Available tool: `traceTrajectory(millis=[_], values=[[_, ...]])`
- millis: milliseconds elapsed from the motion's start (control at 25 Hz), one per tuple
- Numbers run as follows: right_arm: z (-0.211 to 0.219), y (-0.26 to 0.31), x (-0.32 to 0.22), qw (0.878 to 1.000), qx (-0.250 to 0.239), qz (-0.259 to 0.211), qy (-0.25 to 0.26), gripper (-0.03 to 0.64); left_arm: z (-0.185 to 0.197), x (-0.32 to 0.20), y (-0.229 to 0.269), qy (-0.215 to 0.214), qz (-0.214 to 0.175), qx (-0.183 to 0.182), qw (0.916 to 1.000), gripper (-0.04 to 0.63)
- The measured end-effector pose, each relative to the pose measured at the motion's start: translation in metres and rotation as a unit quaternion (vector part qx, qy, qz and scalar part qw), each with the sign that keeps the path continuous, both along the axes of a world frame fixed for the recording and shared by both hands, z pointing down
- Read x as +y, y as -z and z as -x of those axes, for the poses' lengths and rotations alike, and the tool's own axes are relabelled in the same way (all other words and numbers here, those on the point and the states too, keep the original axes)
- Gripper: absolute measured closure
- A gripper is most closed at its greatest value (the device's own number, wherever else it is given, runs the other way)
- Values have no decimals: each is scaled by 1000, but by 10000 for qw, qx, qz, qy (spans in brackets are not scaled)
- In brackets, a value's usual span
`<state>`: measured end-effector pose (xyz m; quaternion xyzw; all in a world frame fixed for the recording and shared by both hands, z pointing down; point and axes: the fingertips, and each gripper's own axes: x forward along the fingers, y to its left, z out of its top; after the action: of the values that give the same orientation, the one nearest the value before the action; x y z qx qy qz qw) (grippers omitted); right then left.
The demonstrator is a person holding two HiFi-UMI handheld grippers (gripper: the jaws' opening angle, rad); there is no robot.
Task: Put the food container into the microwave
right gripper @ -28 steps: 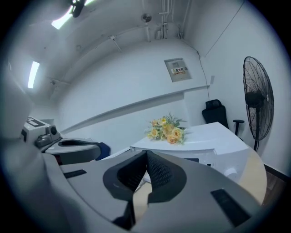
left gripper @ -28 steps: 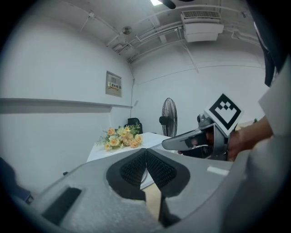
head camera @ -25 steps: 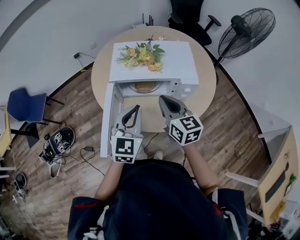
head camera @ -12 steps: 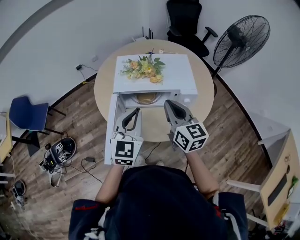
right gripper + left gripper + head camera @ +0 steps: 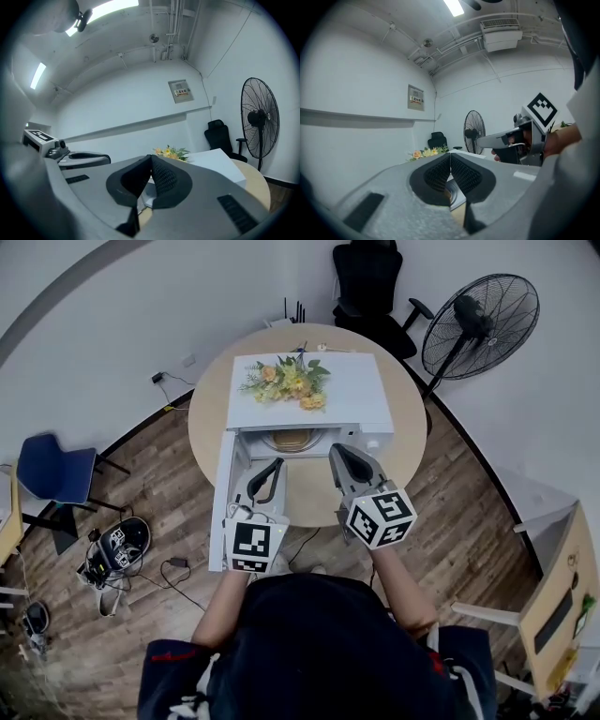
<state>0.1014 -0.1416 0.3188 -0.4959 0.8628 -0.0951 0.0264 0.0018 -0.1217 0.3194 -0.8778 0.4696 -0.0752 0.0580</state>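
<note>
The person stands in front of the microwave [image 5: 349, 390], a gripper in each hand, both held level and pointing at its open front. The left gripper [image 5: 274, 465] hangs before the microwave's left half, just above the inner face of the door [image 5: 221, 486], which is swung wide open to the left. Its 2 jaws are pressed together at the tips, with nothing between the ribbed pads. The right gripper [image 5: 337, 449] hangs before the microwave's right half, close to the control side. Its 2 jaws are also pressed together and hold nothing. Neither gripper touches the microwave.

The round table [image 5: 314, 488] carries the microwave, and its bare wood shows in front of the open cavity, under both grippers. A round tan thing, which looks like the food container [image 5: 292, 439], lies inside the microwave's cavity, near the middle of its floor, apart from both grippers.

On top of the microwave, toward its left rear, lies a bunch of yellow and orange flowers [image 5: 287, 378]. Behind the microwave stands a black office chair [image 5: 373, 277], and behind it to the right a standing fan [image 5: 479, 322].
</note>
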Motion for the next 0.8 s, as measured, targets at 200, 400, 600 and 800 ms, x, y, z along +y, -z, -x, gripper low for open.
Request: traceTrajectory(millis=[200,400,600,800], values=[[0,0,-2,10000,38,-49,-31,606,2,-2,1,35,-14,26,10000,578],[0,-1,-7,9997,-227,77,-16,606,2,-5,0,42,6,36,10000,578],[-1,0,-9,9997,-220,61,-7,606,2,-7,0,36,16,30,10000,578],[1,-3,-11,9996,-271,110,-3,606,3,-9,-2,12,49,24,10000,578]])
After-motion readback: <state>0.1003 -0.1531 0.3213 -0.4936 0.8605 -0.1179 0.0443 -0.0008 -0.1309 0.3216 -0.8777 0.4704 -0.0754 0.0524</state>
